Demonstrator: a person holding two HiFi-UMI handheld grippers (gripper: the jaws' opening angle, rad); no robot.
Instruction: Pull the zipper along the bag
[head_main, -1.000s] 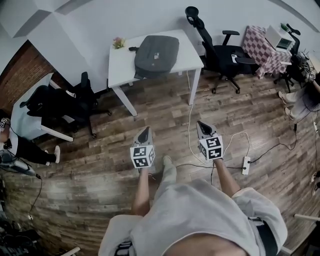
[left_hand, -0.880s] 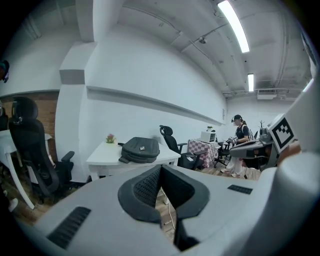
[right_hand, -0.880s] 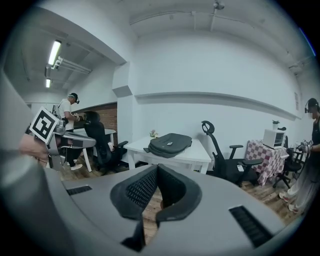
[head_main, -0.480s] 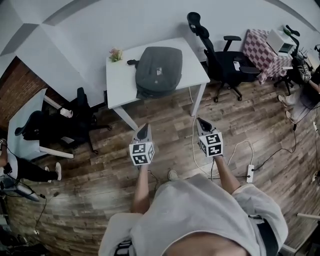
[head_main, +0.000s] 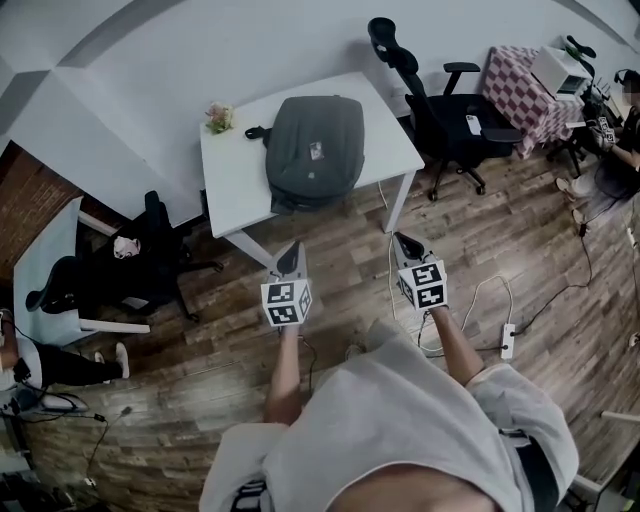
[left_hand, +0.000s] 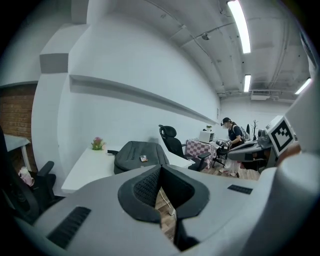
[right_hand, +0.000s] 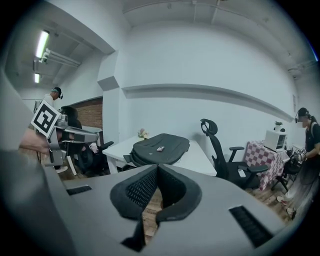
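Head view, bag: the grey bag (head_main: 315, 145) lies flat on the white table (head_main: 235, 175) by the far wall.
Head view, grippers: the left gripper (head_main: 291, 256) and the right gripper (head_main: 404, 246) are held out side by side over the wood floor (head_main: 345, 250). Both point at the table and are well apart from the bag.
Head view, around: a black chair (head_main: 430, 100) stands just right of the table. A small flower pot (head_main: 218, 118) sits on the table's far left corner.
Head view, what changed: the table and bag are nearer than a second ago, so the person has walked toward them.
Left gripper view, jaws: the two dark pads are pressed together with nothing between them.
Left gripper view, bag: the bag (left_hand: 137, 155) shows past the jaw tips on the table, not reached yet.
Right gripper view, jaws: these are together too and hold nothing.
Right gripper view, bag: the bag (right_hand: 160, 147) is straight ahead with a small tag on top. The zipper is too small to see.
What it means: this looks like the walk-up only, and the zipper pull has not begun. The person needs to get closer, find the zipper tab, and open one pair of jaws to pinch it.
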